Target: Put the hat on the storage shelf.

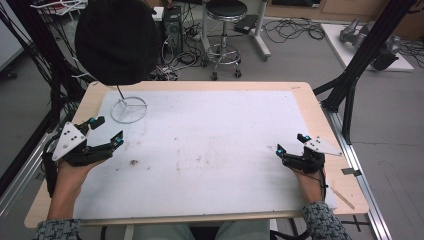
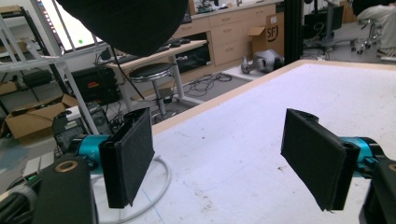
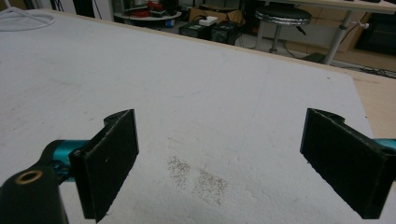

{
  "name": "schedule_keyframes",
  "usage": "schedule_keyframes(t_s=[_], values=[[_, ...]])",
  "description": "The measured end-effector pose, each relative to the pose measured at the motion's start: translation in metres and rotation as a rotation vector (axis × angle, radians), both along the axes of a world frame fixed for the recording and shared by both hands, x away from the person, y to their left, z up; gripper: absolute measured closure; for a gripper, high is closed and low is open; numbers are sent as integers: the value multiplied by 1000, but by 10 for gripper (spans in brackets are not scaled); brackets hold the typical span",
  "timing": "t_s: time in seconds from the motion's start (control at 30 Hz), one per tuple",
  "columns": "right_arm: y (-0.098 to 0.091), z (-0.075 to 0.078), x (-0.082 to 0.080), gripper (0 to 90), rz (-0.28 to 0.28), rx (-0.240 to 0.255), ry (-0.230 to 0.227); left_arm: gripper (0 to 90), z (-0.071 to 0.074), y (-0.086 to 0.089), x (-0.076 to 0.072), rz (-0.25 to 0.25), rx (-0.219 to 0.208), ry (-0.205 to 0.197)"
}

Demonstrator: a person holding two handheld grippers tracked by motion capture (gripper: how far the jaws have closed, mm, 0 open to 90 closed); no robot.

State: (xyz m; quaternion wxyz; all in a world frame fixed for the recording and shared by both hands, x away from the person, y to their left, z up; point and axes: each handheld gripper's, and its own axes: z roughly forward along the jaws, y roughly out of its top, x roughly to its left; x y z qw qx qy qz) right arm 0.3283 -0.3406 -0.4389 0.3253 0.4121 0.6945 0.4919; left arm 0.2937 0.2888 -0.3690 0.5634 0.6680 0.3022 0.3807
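High view shows a white wire ring stand (image 1: 129, 110) lying flat at the far left of the white mat (image 1: 210, 150), under a dark round object. It sits just ahead of the left gripper (image 1: 102, 131), slightly to its right, not touching. Left gripper jaws stand wide apart, empty. Right gripper (image 1: 292, 143), also spread and empty, rests well apart. Left hand is nearer.

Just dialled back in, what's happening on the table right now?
A person holds a gripper in each hand over the white mat. The left gripper sits near the white wire ring stand, jaws open and holding nothing. The right gripper rests at the mat's right side, jaws also open and empty. Neither touches the stand.
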Motion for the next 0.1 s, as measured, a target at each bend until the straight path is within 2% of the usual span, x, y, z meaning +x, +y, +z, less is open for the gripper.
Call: schedule_keyframes(t_s=[0.1], values=[[0,0,0,105,-9,-10,8,253,-3,0,1,11,-5,9]])
